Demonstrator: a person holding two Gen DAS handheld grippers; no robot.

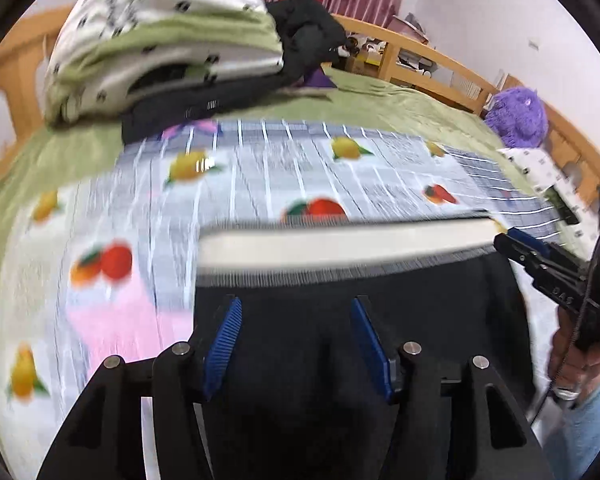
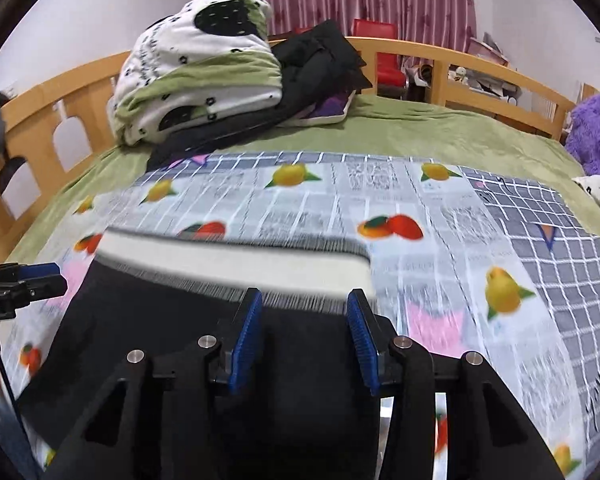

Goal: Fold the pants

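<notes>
1. The pants [image 1: 340, 360] lie on the fruit-print sheet [image 1: 260, 184] near its front edge, dark fabric with a pale waistband [image 1: 340, 244] running across, farthest from the cameras; both views are blurred
2. The left gripper [image 1: 296, 344] hangs over the dark fabric just short of the waistband, toward its left end; its blue pads [image 1: 222, 344] stand wide apart with nothing between them
3. The right gripper [image 2: 308, 332] sits over the waistband's right end, pads [image 2: 246, 332] likewise spread and holding nothing; whether either tip touches the cloth I cannot tell
4. In the left view the right gripper comes in from the side near the waistband's right corner, so the two are at opposite ends of the band
5. Judgement: this looks like the approach to a grasp at the waistband corners, an early step, as no crosswise fold is seen and the legs are out of view below the frames
6. The next move likely calls for each gripper to close on its own corner, catching all layers, then lifting evenly so the band stays straight
7. The bedding pile [image 2: 196, 76] and purple plush [image 2: 592, 132] at the bed's far edge are well apart from the pants
</notes>
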